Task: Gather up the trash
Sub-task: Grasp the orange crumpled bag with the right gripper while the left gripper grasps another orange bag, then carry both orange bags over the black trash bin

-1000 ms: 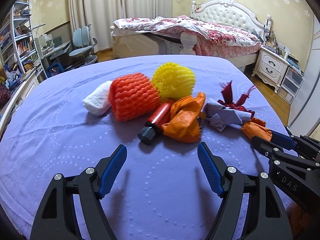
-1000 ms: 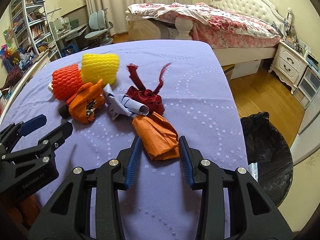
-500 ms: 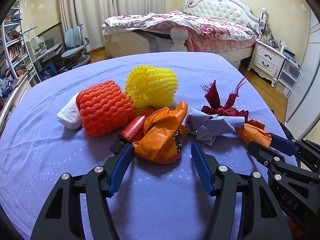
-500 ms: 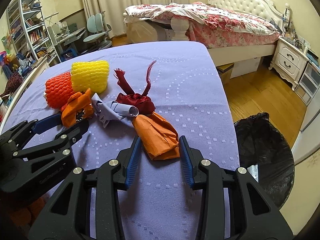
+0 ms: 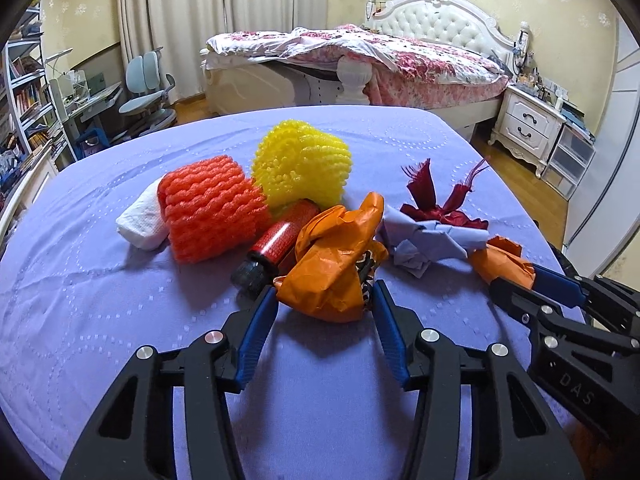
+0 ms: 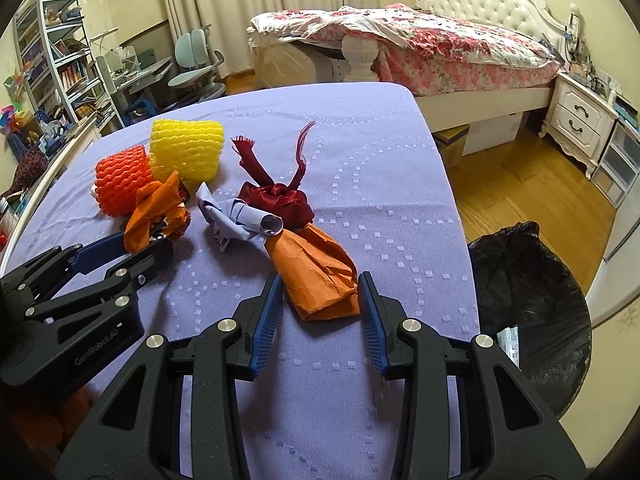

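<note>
Trash lies on a purple-covered table (image 5: 120, 320). My left gripper (image 5: 325, 300) is open, its jaws on either side of a crumpled orange wrapper (image 5: 332, 268), which also shows in the right wrist view (image 6: 156, 216). My right gripper (image 6: 319, 290) is open around the near end of a folded orange paper (image 6: 316, 268), seen in the left wrist view (image 5: 502, 262). Behind lie a red bottle (image 5: 276, 246), an orange foam net (image 5: 210, 210), a yellow foam net (image 5: 304, 166), a white tissue (image 5: 142, 220), a crumpled blue paper (image 5: 424, 244) and a dark red ribbon (image 5: 440, 208).
A bin lined with a black bag (image 6: 532, 304) stands on the wooden floor right of the table, below its edge. A bed (image 5: 360, 60), a nightstand (image 5: 528, 120), a desk with chairs (image 5: 144, 80) and bookshelves (image 6: 52, 72) fill the room behind.
My left gripper has moved forward and narrowed, and its jaws now flank the crumpled orange wrapper. My right gripper has stayed around the folded orange paper.
</note>
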`<state>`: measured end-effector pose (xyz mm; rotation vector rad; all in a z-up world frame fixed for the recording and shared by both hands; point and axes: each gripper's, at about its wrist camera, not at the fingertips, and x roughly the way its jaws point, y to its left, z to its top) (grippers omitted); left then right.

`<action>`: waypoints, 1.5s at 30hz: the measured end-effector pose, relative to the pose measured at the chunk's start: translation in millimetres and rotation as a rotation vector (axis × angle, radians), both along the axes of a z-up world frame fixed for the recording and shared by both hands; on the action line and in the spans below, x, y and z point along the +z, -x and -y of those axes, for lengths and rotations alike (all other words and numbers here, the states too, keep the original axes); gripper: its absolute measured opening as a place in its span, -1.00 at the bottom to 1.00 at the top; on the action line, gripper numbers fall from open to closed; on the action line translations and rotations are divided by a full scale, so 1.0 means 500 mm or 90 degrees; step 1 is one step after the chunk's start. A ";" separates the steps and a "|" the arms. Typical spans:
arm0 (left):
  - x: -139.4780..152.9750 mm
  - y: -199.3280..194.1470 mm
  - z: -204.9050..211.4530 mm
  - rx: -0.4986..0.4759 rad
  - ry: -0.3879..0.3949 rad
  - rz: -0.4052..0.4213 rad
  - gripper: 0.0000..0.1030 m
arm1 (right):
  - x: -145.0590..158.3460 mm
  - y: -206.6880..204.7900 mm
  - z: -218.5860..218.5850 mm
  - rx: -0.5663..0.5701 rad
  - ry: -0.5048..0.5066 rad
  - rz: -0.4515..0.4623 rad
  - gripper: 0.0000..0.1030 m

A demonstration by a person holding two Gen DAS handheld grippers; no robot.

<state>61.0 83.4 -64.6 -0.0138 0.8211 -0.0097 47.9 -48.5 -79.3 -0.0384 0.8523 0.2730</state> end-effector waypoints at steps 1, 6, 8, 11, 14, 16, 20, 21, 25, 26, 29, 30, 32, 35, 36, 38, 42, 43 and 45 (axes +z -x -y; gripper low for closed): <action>0.001 0.006 -0.002 0.000 0.002 0.001 -0.02 | 0.000 0.000 0.000 0.000 0.000 0.000 -0.26; 0.003 0.035 -0.005 0.002 0.004 0.008 -0.02 | 0.001 0.007 0.000 0.002 0.002 0.000 -0.26; 0.004 0.042 -0.006 0.002 0.003 0.011 -0.02 | 0.001 0.012 0.000 0.002 0.003 0.002 -0.26; 0.006 0.049 -0.005 0.003 0.001 0.016 -0.02 | 0.001 0.027 0.003 0.000 0.002 0.005 -0.26; 0.009 0.054 -0.004 0.005 0.002 0.021 -0.02 | 0.005 0.039 0.007 -0.003 -0.001 0.011 -0.27; 0.011 0.056 -0.002 0.005 0.003 0.024 -0.02 | 0.008 0.051 0.010 -0.005 -0.003 0.017 -0.27; 0.016 0.064 0.006 0.002 0.008 0.032 -0.02 | 0.015 0.068 0.018 -0.011 -0.006 0.025 -0.27; 0.018 0.066 0.009 -0.001 0.009 0.034 -0.02 | 0.017 0.071 0.021 -0.014 -0.006 0.027 -0.27; 0.028 0.072 0.026 -0.015 0.013 0.044 -0.02 | 0.029 0.083 0.044 -0.030 -0.013 0.034 -0.27; 0.031 0.072 0.032 -0.020 0.015 0.047 -0.02 | 0.033 0.085 0.052 -0.036 -0.014 0.038 -0.27; 0.041 0.075 0.055 -0.039 0.019 0.054 -0.02 | 0.046 0.093 0.078 -0.058 -0.016 0.050 -0.27; 0.044 0.074 0.065 -0.048 0.020 0.057 -0.02 | 0.049 0.093 0.086 -0.065 -0.015 0.054 -0.27; 0.048 0.072 0.085 -0.063 0.022 0.061 -0.02 | 0.054 0.097 0.109 -0.085 -0.010 0.062 -0.27; 0.058 0.064 0.122 -0.091 0.033 0.065 -0.02 | 0.061 0.098 0.147 -0.115 -0.009 0.069 -0.27; 0.059 0.064 0.135 -0.100 0.035 0.068 -0.02 | 0.062 0.099 0.158 -0.123 -0.008 0.071 -0.27; 0.065 0.059 0.164 -0.120 0.034 0.078 -0.02 | 0.065 0.101 0.185 -0.143 -0.008 0.074 -0.27; 0.068 0.046 0.224 -0.159 0.037 0.083 -0.02 | 0.066 0.100 0.237 -0.182 -0.006 0.078 -0.27; 0.067 0.043 0.236 -0.167 0.036 0.084 -0.02 | 0.066 0.100 0.248 -0.190 -0.006 0.079 -0.27; 0.066 0.034 0.260 -0.182 0.036 0.083 -0.02 | 0.063 0.099 0.271 -0.205 -0.008 0.080 -0.27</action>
